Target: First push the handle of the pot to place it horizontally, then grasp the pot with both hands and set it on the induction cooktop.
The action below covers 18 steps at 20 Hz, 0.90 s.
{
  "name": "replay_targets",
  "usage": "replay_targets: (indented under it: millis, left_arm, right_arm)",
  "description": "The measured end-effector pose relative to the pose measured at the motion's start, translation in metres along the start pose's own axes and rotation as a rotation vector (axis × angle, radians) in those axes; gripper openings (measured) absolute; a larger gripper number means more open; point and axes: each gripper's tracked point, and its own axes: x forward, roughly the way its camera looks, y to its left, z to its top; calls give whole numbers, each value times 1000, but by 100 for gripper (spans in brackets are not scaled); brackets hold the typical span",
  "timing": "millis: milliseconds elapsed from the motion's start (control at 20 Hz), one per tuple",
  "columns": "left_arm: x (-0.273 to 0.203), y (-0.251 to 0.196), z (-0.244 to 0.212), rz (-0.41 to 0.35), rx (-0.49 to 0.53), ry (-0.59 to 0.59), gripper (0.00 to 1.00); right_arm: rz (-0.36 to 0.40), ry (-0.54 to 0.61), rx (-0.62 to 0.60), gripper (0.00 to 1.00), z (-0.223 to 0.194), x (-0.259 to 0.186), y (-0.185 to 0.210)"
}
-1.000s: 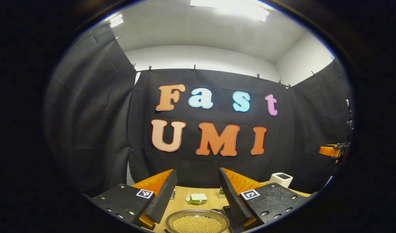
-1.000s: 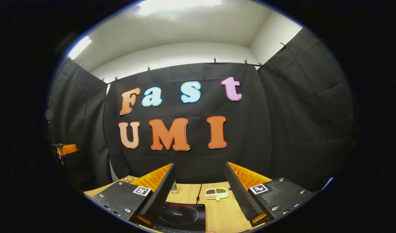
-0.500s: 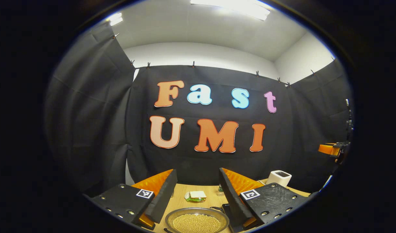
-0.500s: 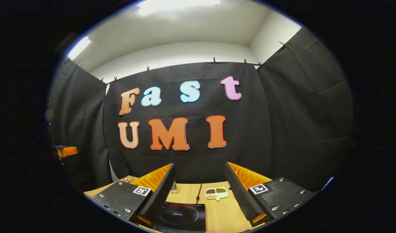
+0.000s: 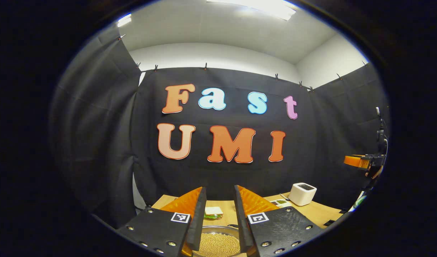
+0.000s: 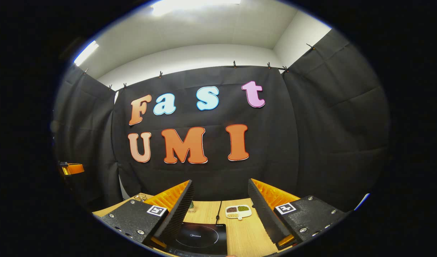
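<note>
Left gripper hanging over the pot, right over the cooktop

The left gripper point(image 5: 218, 217), fingers narrowed with nothing between them, is pointing over the bean-filled pot point(image 5: 218, 243) just below and ahead; its handle is too hidden to judge. The right gripper point(image 6: 220, 208), spread wide, is facing the induction cooktop point(image 6: 200, 237) instead, so the left looks nearer the pot.

A small pale brand mark is printed at the middle of the cooktop point(image 6: 198, 238), too small to be read. Square black-and-white coded tags are fixed on the gripper bodies; no letters or numbers can be made out on them.
</note>
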Motion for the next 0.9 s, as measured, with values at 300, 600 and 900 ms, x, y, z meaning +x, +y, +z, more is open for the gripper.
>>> replay_targets:
  millis: [300,600,900]
  left_arm:
    - [1,-4,-7,-32,-9,12,8]
    - [-2,6,-32,-13,41,52,4]
    - [-17,14,-66,5,45,100,4]
  right_arm:
    - [7,10,-7,95,-6,5,5]
    - [-16,12,0,95,-12,12,1]
    - [-39,-21,-52,95,-8,13,1]
